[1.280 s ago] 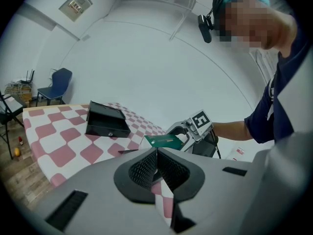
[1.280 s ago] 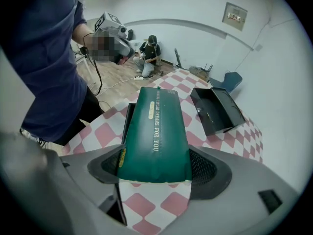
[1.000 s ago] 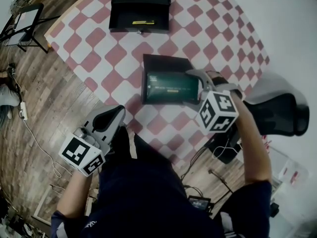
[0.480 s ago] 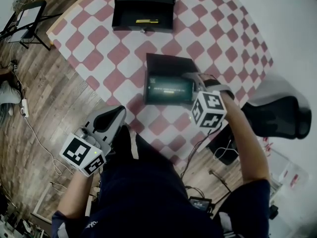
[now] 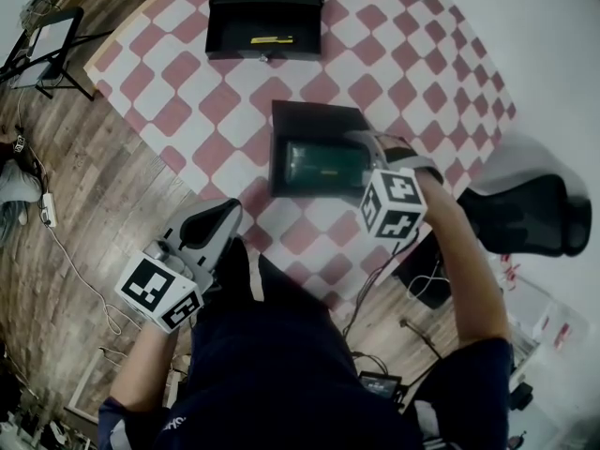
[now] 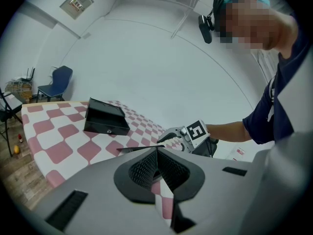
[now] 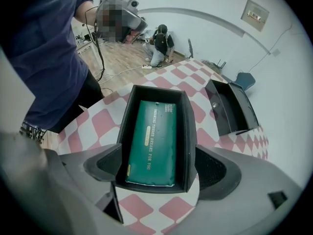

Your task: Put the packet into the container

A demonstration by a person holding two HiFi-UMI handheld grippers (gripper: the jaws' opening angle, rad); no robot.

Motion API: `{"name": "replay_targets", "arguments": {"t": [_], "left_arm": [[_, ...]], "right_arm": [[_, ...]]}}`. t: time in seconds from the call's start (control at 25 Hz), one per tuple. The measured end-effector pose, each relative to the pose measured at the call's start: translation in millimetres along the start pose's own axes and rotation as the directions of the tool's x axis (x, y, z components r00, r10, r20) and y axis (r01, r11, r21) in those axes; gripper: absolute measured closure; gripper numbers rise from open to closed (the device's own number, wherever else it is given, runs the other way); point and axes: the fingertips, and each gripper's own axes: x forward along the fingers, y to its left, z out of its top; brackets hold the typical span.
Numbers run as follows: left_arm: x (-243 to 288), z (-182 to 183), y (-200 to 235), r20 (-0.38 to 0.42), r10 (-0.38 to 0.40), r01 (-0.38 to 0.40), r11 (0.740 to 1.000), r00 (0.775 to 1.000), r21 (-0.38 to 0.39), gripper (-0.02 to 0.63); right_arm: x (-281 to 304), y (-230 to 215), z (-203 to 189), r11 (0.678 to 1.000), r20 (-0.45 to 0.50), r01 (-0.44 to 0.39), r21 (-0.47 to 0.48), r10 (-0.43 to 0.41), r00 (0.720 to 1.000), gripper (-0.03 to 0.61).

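Closest in, by the person's lap at the edge of the red-and-white checked surface [image 5: 187,111], the left tool [image 5: 208,225] is held low and nearly level. Its jaws are pressed together with nothing between them, and from its own view the left tool [image 6: 157,166] looks out across the checks.

A little further out, the right tool [image 5: 361,162] points steeply down over an open black container [image 5: 309,115]. Its jaws have just been opening and now stand wide apart. In its own view the right tool [image 7: 159,168] has one jaw on each side of the near end of the container [image 7: 190,131], and its pads grip nothing.

The green packet [image 5: 323,164] lies flat on the container floor, taking up most of it. Seen from the right tool, the packet [image 7: 152,141] runs lengthwise away from the jaws with pale print along it, clear of both pads.

Beyond that, well apart near the far end of the surface, sits a second black box [image 5: 265,12], also open. Past the surface is wooden floor [image 5: 84,214], and a blue chair [image 6: 54,82] stands against the white wall
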Motion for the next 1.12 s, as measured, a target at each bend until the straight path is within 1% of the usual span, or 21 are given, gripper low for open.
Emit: {"name": "replay_targets", "arguments": {"t": [0.08, 0.16, 0.28, 0.36, 0.52, 0.64, 0.72, 0.76, 0.8, 0.84, 0.88, 0.96, 1.04, 1.12], "left_arm": [[1.0, 2.9, -2.2, 0.001, -0.007, 0.007, 1.000, 1.000, 0.009, 0.575], [1.9, 7.7, -5.1, 0.003, -0.017, 0.017, 1.000, 1.000, 0.020, 0.575], [2.4, 17.4, -11.3, 0.006, -0.034, 0.034, 0.999, 0.999, 0.043, 0.575], [2.3, 25.5, -16.3, 0.007, -0.048, 0.048, 0.997, 0.999, 0.066, 0.575], [1.2, 44.3, -28.3, 0.013, -0.078, 0.076, 0.991, 0.997, 0.114, 0.575], [-1.4, 56.3, -38.1, 0.016, -0.097, 0.094, 0.985, 0.995, 0.145, 0.575], [-4.4, 62.2, -44.2, 0.018, -0.112, 0.107, 0.980, 0.994, 0.166, 0.576], [-6.3, 64.7, -47.1, 0.019, -0.119, 0.114, 0.978, 0.993, 0.176, 0.575], [-8.3, 67.3, -49.7, 0.019, -0.127, 0.121, 0.975, 0.992, 0.186, 0.575], [-10.2, 70.0, -52.0, 0.019, -0.133, 0.127, 0.973, 0.991, 0.195, 0.576], [-12.1, 72.7, -54.3, 0.020, -0.139, 0.132, 0.970, 0.990, 0.203, 0.575], [-15.7, 78.5, -59.2, 0.024, -0.150, 0.141, 0.966, 0.988, 0.219, 0.575], [-19.8, 83.7, -63.9, 0.028, -0.162, 0.151, 0.960, 0.986, 0.235, 0.575], [-25.2, 87.4, -68.7, 0.032, -0.175, 0.161, 0.955, 0.984, 0.249, 0.575]], "right_arm": [[-9.6, -2.2, 2.8, 1.000, 0.018, 0.018, 0.020, -0.018, 1.000, 0.127], [-24.2, -6.4, 9.5, 0.997, 0.065, 0.051, 0.062, -0.055, 0.996, 0.129], [-53.5, -14.9, 21.5, 0.982, 0.151, 0.112, 0.153, -0.135, 0.979, 0.130], [-76.3, -20.5, 29.2, 0.960, 0.211, 0.151, 0.234, -0.202, 0.956, 0.130], [-119.1, -22.5, 37.8, 0.896, 0.320, 0.180, 0.405, -0.324, 0.890, 0.133], [-147.7, -19.8, 42.8, 0.839, 0.380, 0.177, 0.515, -0.408, 0.830, 0.143], [-164.7, -16.4, 46.6, 0.795, 0.412, 0.166, 0.583, -0.466, 0.783, 0.169], [-173.1, -14.3, 48.6, 0.770, 0.426, 0.159, 0.617, -0.497, 0.756, 0.195], [-181.5, -12.2, 50.5, 0.744, 0.437, 0.152, 0.650, -0.530, 0.726, 0.240], [-189.5, -9.9, 52.0, 0.718, 0.442, 0.149, 0.680, -0.563, 0.698, 0.302], [-197.2, -7.7, 53.1, 0.693, 0.442, 0.148, 0.706, -0.594, 0.672, 0.337], [-213.8, -3.8, 55.3, 0.643, 0.441, 0.139, 0.753, -0.650, 0.619, 0.375], [-232.9, -0.2, 59.2, 0.593, 0.445, 0.115, 0.797, -0.704, 0.553, 0.425], [-251.1, 6.1, 65.1, 0.552, 0.441, 0.100, 0.828, -0.750, 0.493, 0.478]]}}
